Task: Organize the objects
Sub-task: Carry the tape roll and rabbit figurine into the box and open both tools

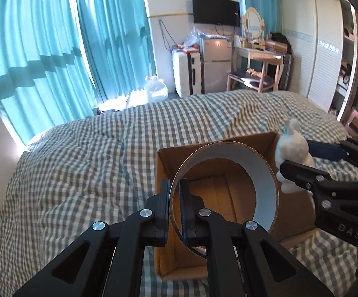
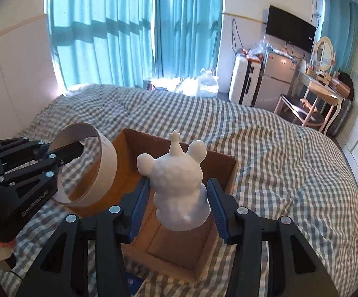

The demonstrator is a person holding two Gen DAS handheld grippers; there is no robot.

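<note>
An open cardboard box point(image 1: 165, 173) point(image 2: 231, 173) lies on the checked bed. My left gripper point(image 1: 175, 186) point(image 2: 76, 152) is shut on the wall of a cardboard ring point(image 1: 265, 173) point(image 2: 107, 163), white inside, held over the box's left part. My right gripper point(image 2: 179, 193) point(image 1: 295, 157) is shut on a white bear figurine point(image 2: 179, 180) point(image 1: 291, 148), its blue pads pressing both flanks. The figurine hangs upright above the box's right side, its back toward the right wrist camera.
The grey-and-white checked quilt point(image 1: 92, 160) point(image 2: 278, 148) covers the bed all around the box. Beyond the bed stand teal curtains point(image 1: 43, 49), a white suitcase point(image 2: 244, 81), a small fridge point(image 2: 273, 84), a dressing table with a chair point(image 2: 310, 104) and a wardrobe point(image 1: 320, 44).
</note>
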